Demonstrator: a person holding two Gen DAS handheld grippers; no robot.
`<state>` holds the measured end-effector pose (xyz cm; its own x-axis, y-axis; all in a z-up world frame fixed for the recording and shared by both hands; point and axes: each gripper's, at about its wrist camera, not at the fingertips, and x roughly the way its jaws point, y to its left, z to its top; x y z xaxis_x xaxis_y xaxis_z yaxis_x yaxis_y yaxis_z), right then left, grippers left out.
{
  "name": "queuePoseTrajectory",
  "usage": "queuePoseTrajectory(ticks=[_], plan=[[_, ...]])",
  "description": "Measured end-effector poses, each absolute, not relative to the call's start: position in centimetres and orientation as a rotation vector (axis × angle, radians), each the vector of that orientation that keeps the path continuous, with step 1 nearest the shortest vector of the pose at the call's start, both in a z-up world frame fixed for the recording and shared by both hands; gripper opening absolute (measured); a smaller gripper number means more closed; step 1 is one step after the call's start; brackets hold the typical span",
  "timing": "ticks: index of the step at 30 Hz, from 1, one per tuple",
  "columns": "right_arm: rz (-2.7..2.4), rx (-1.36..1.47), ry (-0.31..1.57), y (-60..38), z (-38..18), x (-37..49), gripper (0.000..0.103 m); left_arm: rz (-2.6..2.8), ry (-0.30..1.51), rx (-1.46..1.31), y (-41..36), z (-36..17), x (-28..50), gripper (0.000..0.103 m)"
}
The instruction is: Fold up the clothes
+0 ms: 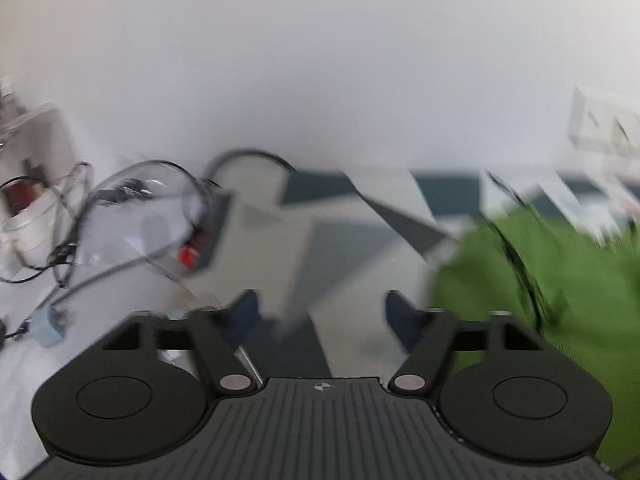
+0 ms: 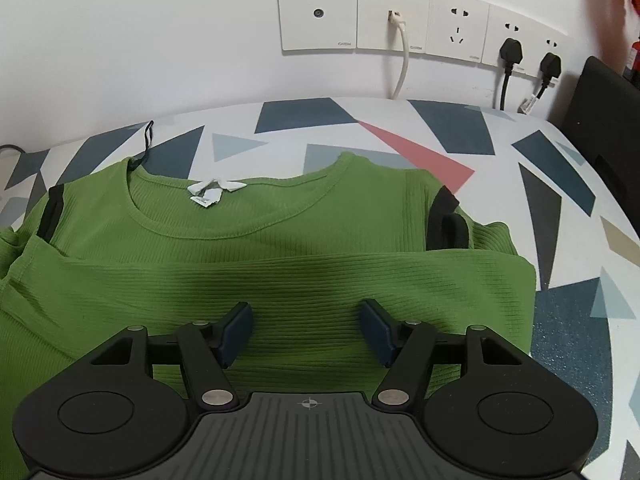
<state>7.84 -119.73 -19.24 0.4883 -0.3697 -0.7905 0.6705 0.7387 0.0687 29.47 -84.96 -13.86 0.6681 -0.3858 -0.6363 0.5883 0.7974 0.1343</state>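
Observation:
A green ribbed top [image 2: 280,248] with black trim lies on the patterned tablecloth [image 2: 440,128], neckline toward the wall and a white label [image 2: 212,192] at the collar. Its lower part is folded up across the body. My right gripper [image 2: 306,330] hovers over that folded band, open, with nothing between its blue pads [image 2: 236,332]. In the blurred left wrist view the same green top [image 1: 540,280] sits at the right. My left gripper [image 1: 320,316] is open over bare tablecloth [image 1: 280,248] to the left of the garment, holding nothing.
Wall sockets [image 2: 420,20] with a white cable [image 2: 402,64] and two black plugs [image 2: 510,54] line the wall behind the table. A dark object [image 2: 600,108] stands at the right edge. Tangled black cables [image 1: 120,216] and a power strip with a red switch [image 1: 200,240] lie at the left.

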Motion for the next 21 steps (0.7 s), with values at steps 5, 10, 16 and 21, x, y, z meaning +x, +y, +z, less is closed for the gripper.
queuePoseTrajectory(ticks=[5,10,16,21], plan=[[-0.668,0.514,0.832,-120.8,-18.6,7.5,0.057,-0.693,0.705,0.442,-85.8,-16.9,26.3,0.074],[-0.640,0.508,0.841,-119.6,-17.6,7.3,0.057,-0.803,0.781,0.379,-84.2,-16.8,25.2,0.074],[-0.634,0.542,0.840,-117.2,-16.9,6.3,0.058,-0.981,0.837,0.449,-80.8,-16.0,22.5,0.053],[-0.660,0.552,0.863,-115.4,-17.4,5.3,0.058,-1.045,0.788,0.558,-80.5,-17.4,20.2,0.049]])
